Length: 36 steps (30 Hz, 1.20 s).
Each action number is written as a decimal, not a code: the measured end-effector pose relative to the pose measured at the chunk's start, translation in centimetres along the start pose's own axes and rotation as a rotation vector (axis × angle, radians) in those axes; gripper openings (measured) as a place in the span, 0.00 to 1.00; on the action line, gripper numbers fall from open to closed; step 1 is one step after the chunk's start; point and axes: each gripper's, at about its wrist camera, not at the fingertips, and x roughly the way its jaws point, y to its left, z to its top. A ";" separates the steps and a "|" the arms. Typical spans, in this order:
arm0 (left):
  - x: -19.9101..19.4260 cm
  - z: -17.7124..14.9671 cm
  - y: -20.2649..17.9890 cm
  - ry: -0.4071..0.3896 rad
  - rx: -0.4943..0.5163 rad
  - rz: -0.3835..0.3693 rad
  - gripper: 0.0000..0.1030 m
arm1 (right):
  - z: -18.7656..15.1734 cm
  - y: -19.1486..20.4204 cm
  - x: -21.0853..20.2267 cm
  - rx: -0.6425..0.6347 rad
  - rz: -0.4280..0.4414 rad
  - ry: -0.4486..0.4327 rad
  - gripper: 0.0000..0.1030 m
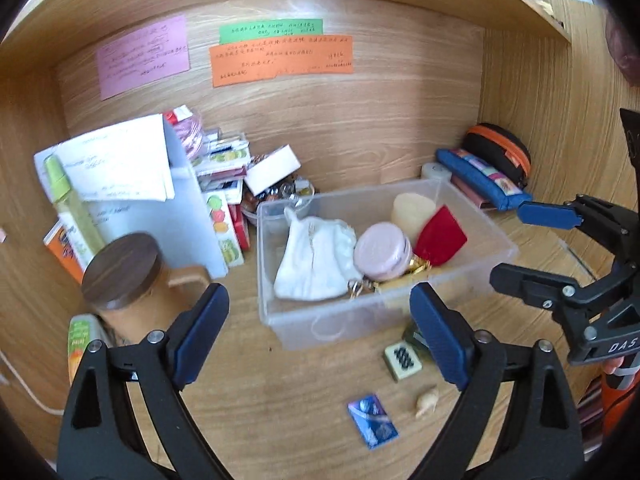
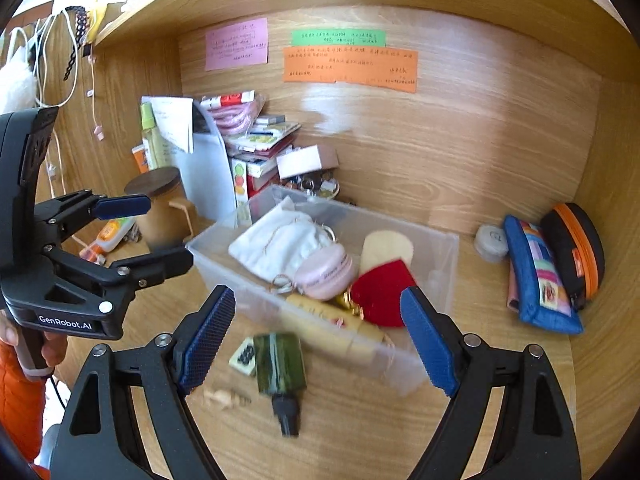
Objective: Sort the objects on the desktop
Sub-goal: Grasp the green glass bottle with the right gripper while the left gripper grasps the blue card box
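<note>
Wood-grain desk (image 1: 304, 400) is seen inside a cubby with a clear plastic bin (image 2: 448, 256) at its middle. Both the left gripper (image 1: 320, 332) and right gripper (image 2: 318, 334) are held wide apart and empty. Between the right fingers, just before the bin, a green bottle (image 2: 280, 364) is laid flat, its long axis running toward the camera, black cap (image 2: 286, 414) nearest.
</note>
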 end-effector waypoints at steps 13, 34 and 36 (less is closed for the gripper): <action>1.6 -5.6 -0.6 0.137 -0.008 -0.029 0.90 | -4.4 1.1 2.3 0.020 0.005 0.091 0.80; 4.2 -8.4 -1.8 0.255 0.029 -0.003 0.90 | -5.8 1.3 7.9 0.039 0.062 0.219 0.62; 4.4 -8.6 -1.9 0.271 0.036 -0.006 0.89 | -5.9 1.3 8.3 0.038 0.070 0.233 0.53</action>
